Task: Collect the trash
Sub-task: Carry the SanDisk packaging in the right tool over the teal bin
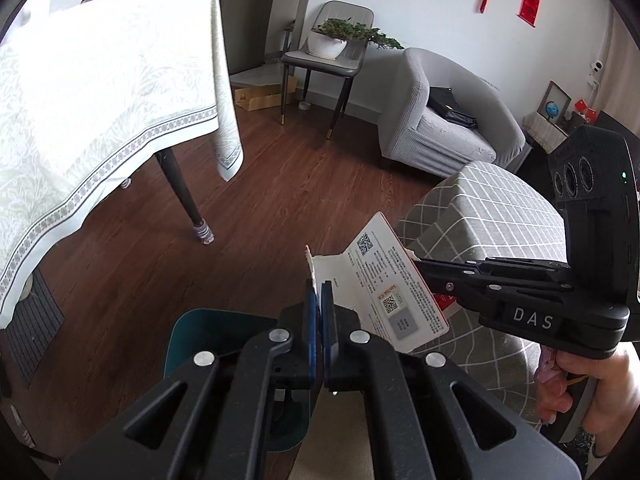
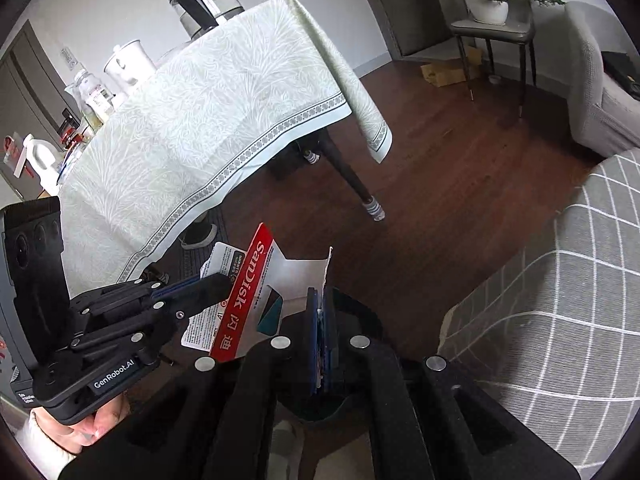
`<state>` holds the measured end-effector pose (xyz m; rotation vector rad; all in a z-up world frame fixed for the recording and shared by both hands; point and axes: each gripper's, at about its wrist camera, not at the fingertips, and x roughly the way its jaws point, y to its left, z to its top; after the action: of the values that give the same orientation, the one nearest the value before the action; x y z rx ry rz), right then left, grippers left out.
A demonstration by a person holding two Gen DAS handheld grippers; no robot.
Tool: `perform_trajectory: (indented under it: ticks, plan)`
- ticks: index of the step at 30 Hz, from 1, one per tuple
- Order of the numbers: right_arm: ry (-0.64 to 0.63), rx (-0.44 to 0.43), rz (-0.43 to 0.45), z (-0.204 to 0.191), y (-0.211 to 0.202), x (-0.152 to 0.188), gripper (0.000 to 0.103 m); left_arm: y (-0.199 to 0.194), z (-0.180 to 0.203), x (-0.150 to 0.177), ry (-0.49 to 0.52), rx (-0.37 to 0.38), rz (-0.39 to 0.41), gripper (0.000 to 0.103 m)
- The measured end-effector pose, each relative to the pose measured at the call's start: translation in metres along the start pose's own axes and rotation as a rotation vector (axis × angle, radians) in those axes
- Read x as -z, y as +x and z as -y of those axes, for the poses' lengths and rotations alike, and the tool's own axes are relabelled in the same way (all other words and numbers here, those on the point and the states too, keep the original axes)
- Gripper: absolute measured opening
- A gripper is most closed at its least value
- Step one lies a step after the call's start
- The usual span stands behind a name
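A torn red-and-white SanDisk card package [image 1: 384,288] hangs in the air over the wood floor, held from both ends. My left gripper [image 1: 319,292] is shut on its white torn flap. From the right, my right gripper [image 1: 418,266] comes in shut on the package's far edge. In the right wrist view the package [image 2: 248,292] shows its red stripe; my right gripper [image 2: 320,300] pinches its white corner and my left gripper [image 2: 222,284] clamps it from the left. A teal bin [image 1: 188,336] stands just below and left of my left gripper.
A table with a pale green cloth [image 1: 100,100] fills the left, its dark leg [image 1: 184,196] close by. A grey checked seat [image 1: 480,216] is on the right, with a grey armchair [image 1: 440,120] behind it. A kettle [image 2: 204,0] and bottles stand on the table.
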<state>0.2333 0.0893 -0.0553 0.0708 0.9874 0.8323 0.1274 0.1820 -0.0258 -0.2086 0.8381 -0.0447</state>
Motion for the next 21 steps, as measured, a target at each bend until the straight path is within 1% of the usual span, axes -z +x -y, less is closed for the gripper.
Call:
perform_trajectory:
  ticks: [3,7,12,18,21]
  plan:
    - [-0.010,-0.001,-0.032,-0.010,0.020,0.004,0.002,0.002,-0.022,0.010,-0.045,-0.008,-0.003,0.003]
    - [-0.011,-0.006,-0.082,-0.019,0.051,0.007,0.002,0.009,-0.045,0.024,-0.054,-0.037,-0.023,0.003]
    - [0.042,-0.041,-0.148,-0.022,0.091,0.012,0.002,0.023,-0.070,0.038,-0.056,-0.076,-0.065,0.003]
    - [0.062,-0.074,-0.224,-0.029,0.126,0.019,0.005,0.035,-0.099,0.050,-0.098,-0.098,-0.106,0.002]
    - [0.069,-0.068,-0.258,-0.031,0.141,0.024,0.006,0.041,-0.107,0.055,-0.106,-0.112,-0.127,0.002]
